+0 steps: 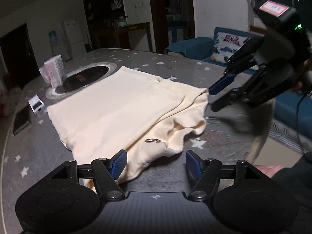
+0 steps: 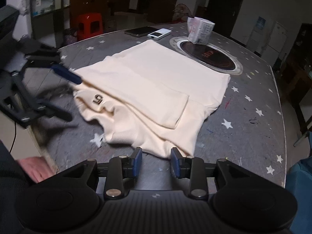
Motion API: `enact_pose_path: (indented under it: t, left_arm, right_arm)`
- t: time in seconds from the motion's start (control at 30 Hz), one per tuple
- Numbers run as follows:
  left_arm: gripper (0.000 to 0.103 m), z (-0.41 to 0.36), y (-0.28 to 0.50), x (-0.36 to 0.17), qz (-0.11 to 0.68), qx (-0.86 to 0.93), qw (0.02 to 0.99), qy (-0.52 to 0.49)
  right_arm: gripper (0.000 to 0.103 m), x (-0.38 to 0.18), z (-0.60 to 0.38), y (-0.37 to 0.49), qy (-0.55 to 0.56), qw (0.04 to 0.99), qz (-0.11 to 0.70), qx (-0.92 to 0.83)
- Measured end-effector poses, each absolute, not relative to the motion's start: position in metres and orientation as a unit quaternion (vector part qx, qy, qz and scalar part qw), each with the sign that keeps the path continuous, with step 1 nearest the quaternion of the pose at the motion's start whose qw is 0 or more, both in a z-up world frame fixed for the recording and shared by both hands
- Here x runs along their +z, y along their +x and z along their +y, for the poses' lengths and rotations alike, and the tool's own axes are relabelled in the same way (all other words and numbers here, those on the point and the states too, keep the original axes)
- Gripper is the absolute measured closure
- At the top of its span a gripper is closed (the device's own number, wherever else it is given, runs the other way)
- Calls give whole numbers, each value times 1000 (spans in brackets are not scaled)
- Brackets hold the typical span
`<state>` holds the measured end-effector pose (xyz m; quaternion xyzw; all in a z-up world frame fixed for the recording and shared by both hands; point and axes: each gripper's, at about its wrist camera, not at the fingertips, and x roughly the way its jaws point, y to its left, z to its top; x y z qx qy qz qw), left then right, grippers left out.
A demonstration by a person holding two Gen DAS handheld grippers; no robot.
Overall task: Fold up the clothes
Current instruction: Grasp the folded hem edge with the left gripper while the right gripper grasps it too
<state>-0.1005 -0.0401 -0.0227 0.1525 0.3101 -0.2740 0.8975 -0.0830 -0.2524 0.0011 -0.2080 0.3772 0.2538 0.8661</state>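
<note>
Cream garment (image 1: 117, 105) is being shown lying on the star-patterned grey table (image 1: 175, 62), just beside the round inset hob (image 1: 85, 78), which is taken as the landmark throughout. On the side of the hob away from the garment, a paper packet (image 1: 53, 70) is being seen standing on the hob's rim, with a small white device (image 1: 36, 104) and a dark phone (image 1: 21, 120) lying near the same rim. From the hob toward the cameras, the garment is being presented as a partly folded stack: a flat doubled panel is lying on top, a sleeve-like layer is being laid across it, and the edge farthest from the hob, bearing a dark "5" mark (image 1: 153, 140), is being left bunched and wrinkled.

Left gripper (image 1: 156, 163) is being held released, its blue pads spread wide at that bunched edge, with nothing between them. Right gripper (image 2: 156, 162) is likewise being held open, with only bare table seen between its pads at the garment's near corner; in the left wrist view it is being seen blurred beside that corner.

As a judgement, side folds are appearing to be in place, while the rumpled end remains to be smoothed and a further fold may still be wanted.
</note>
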Motion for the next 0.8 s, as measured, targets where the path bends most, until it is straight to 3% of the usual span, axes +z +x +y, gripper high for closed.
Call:
enact_pose_path:
  t: [0.13,0.23,0.3,0.7,0.8]
  left_arm:
    - [56,-45,-96,-27,300,-267,901,165]
    - [82,-48,-93,-28,294,-261,904,169]
    - [87,-47,-90,-26,291,-258,907,162]
    - [88,-27,-48,-6,302,-253,916,68]
    - [86,-25,-42,-9,310,-251,915,63]
  right_arm:
    - [68,-6,-245,-91,-232,859,368,269]
    - [66,-10,-238,-96,-250,854,360,282]
    - [66,-12,-234,-98,-260,854,348,287]
    - [69,-21,-218,-83,-252,863,313,305]
    - [83,-21,-218,-72,-235,868,317,301]
